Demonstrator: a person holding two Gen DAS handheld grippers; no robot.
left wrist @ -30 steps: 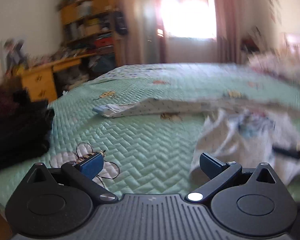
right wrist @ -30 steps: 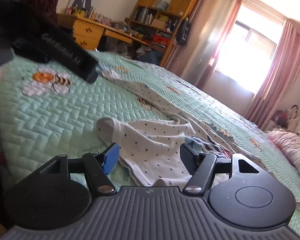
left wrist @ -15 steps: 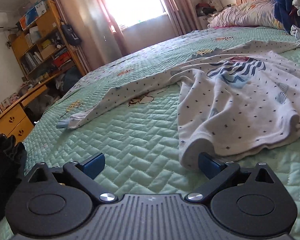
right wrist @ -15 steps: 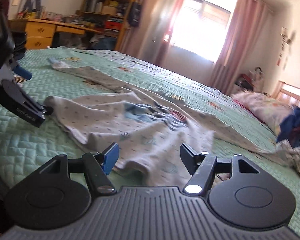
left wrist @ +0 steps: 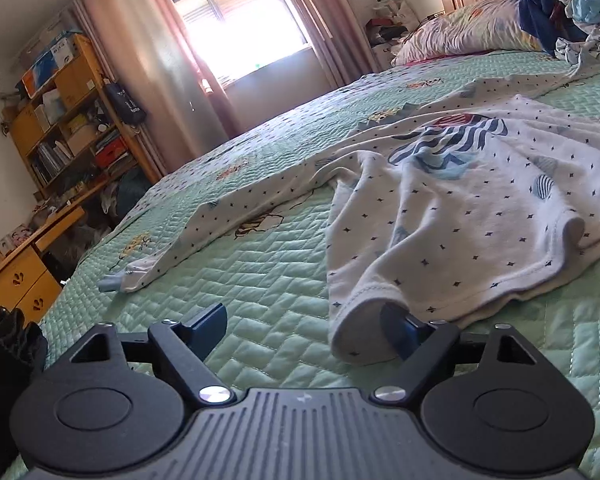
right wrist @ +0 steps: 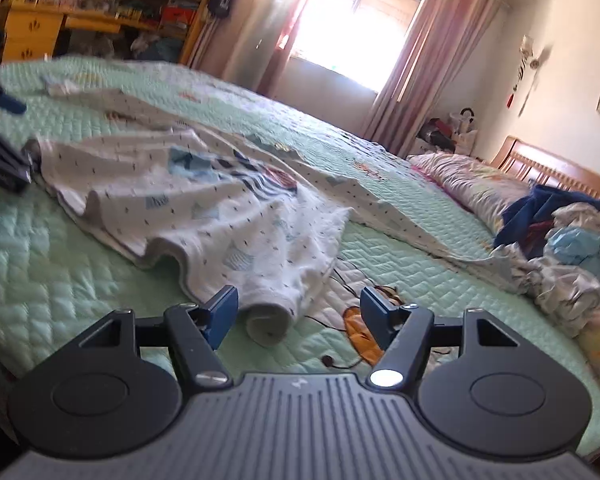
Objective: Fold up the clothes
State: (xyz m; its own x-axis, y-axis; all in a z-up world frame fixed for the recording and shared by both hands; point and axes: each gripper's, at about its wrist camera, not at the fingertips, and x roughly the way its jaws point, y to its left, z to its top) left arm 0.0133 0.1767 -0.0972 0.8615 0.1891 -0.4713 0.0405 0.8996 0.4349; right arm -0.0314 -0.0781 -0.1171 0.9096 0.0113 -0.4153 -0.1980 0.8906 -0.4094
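On green quilted bed [left wrist: 260, 280]: white star-print long-sleeved cotton top [left wrist: 460, 216] spread flat. Soft, light, limp; grab doubled hem corners. Left gripper [left wrist: 304, 322] fingers released, just been closing, hem corner between. Right gripper [right wrist: 296, 312] fingers released astride opposite corner.

Soft white star-print cotton shirt [left wrist: 460, 216], matt, rumpled. Mint-green quilted bedspread [left wrist: 268, 280], slight sheen. Ribbed matt black plastic gripper body [left wrist: 300, 432].
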